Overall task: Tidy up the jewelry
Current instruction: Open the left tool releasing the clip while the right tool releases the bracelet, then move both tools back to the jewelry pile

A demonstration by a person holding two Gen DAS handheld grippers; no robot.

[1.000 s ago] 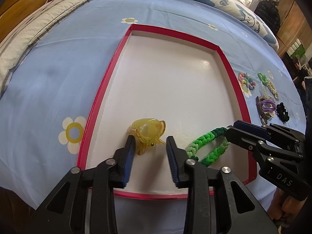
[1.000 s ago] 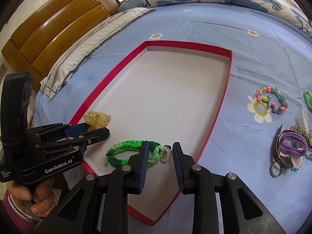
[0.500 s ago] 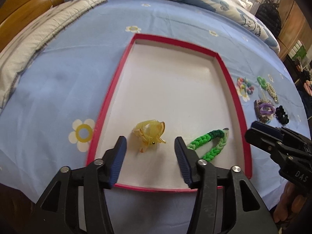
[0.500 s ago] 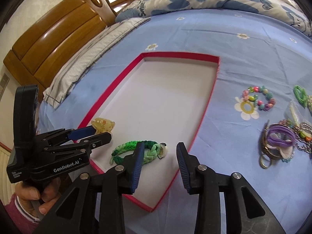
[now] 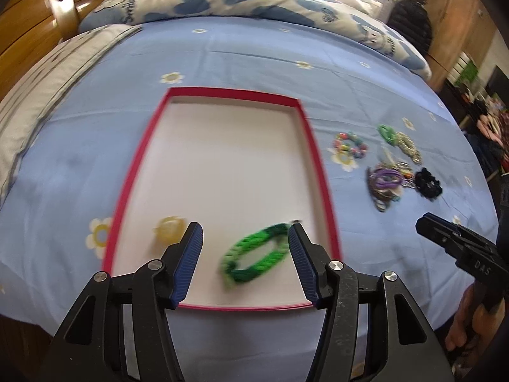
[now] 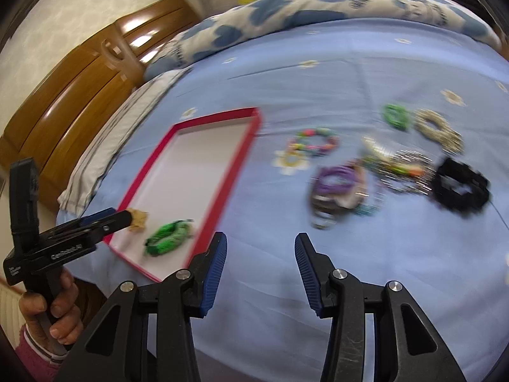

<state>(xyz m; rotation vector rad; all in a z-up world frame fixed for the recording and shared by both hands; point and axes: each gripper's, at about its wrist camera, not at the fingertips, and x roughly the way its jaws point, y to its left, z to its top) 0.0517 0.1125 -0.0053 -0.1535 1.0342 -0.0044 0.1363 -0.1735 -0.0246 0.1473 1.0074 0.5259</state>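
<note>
Facing the loose jewelry on the bed sheet point(image 6: 318, 63), the right gripper point(image 6: 261, 270) is hanging over bare blue fabric short of the pile, and the likeliest trouble from here looks like a snag: the purple coiled band point(image 6: 338, 178) is lying on and against a tangle of chains and beads point(image 6: 397, 167), so a pinch on one piece may drag its neighbours along. Both views are smeared by motion, which would make a precise pick harder to judge. The black scrunchie point(image 6: 459, 187), the beaded bracelet point(image 6: 315, 141), a green band point(image 6: 396, 116) and a pale beaded loop point(image 6: 437, 130) are lying more apart, and look like safer picks.

The right jaws are standing spread wide, holding and touching nothing. The left gripper point(image 5: 243, 261) is likewise spread wide and empty, poised above the near end of the red-rimmed tray point(image 5: 133, 172), where the green braided bracelet point(image 5: 254, 254) and a yellow translucent hair claw point(image 5: 170, 229) are resting side by side.
</note>
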